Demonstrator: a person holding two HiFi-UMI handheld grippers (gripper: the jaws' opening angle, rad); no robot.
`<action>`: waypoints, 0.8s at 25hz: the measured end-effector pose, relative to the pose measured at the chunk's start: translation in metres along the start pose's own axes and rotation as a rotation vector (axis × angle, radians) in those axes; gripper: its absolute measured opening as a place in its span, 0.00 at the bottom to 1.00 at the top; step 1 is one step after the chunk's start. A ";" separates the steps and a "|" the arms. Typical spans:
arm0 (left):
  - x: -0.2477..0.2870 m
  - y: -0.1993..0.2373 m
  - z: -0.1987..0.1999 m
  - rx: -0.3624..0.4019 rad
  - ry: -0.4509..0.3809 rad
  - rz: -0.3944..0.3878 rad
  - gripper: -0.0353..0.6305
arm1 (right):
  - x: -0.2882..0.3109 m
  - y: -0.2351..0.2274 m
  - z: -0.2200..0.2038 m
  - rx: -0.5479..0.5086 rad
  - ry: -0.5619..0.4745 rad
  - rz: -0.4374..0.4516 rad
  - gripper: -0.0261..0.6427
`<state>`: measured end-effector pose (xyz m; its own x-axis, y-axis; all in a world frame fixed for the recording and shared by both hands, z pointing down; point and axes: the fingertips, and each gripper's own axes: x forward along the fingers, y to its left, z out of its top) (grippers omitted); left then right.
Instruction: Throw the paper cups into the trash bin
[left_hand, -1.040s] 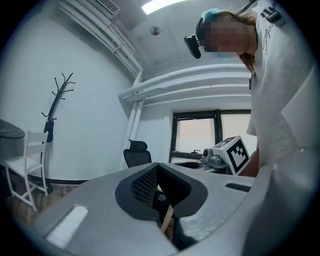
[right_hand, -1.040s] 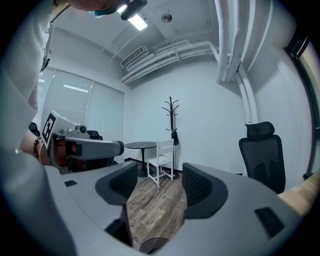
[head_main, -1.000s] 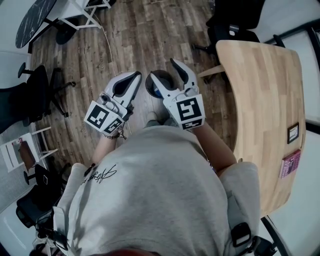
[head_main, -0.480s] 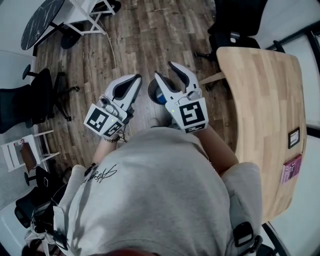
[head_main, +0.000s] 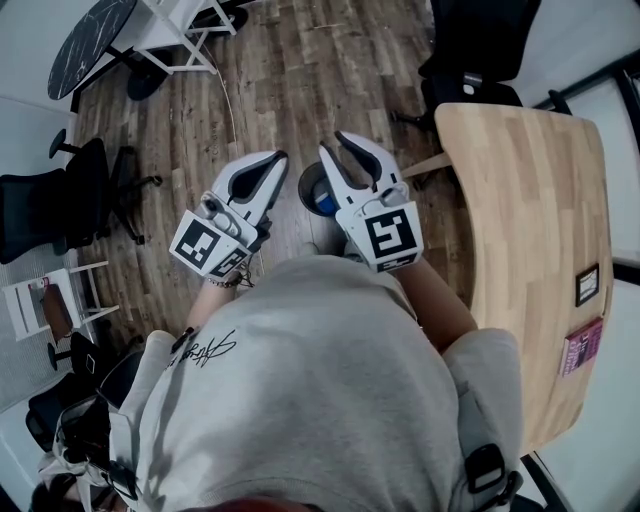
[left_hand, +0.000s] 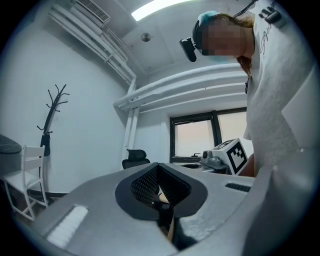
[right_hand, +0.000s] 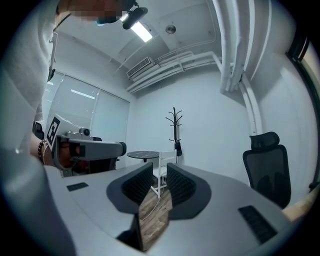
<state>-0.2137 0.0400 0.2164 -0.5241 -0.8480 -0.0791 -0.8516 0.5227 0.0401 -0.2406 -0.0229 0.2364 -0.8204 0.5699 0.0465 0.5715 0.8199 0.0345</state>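
Jaws of the right gripper (head_main: 333, 143) have just been closing and now stand a narrow slit apart. Its own view shows only floor through the gap, so the right gripper (right_hand: 159, 176) holds nothing. The left gripper (head_main: 278, 157) has its jaws pressed together at the tips, also on nothing, as the left gripper's own view (left_hand: 158, 169) confirms.

Both grippers point out level over the wooden floor (head_main: 270, 70). The trash bin (head_main: 304, 186) stands on it directly under the right gripper, just off the left edge of the table (head_main: 530, 220). No paper cup shows on the table or in either gripper. Something blue (head_main: 325, 206) lies inside the bin; it may be a dropped cup, but it is too small to tell.

A paper cup should be very light, thin-walled and easy to crush or flick away. A gentle pinch across the wall just below the stiffer rolled rim, one jaw inside and one outside, seems the safest hold.
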 end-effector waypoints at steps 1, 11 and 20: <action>0.001 0.000 0.001 0.000 -0.002 -0.001 0.06 | 0.000 -0.001 0.000 0.001 -0.001 0.000 0.17; 0.005 0.000 0.001 0.000 -0.002 -0.006 0.06 | 0.003 -0.003 -0.008 0.018 0.011 0.008 0.10; 0.005 0.001 0.001 0.004 -0.002 -0.002 0.06 | 0.001 -0.003 -0.007 0.009 0.009 0.003 0.07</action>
<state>-0.2171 0.0358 0.2151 -0.5224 -0.8488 -0.0814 -0.8526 0.5213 0.0357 -0.2429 -0.0252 0.2436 -0.8184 0.5720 0.0555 0.5738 0.8186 0.0251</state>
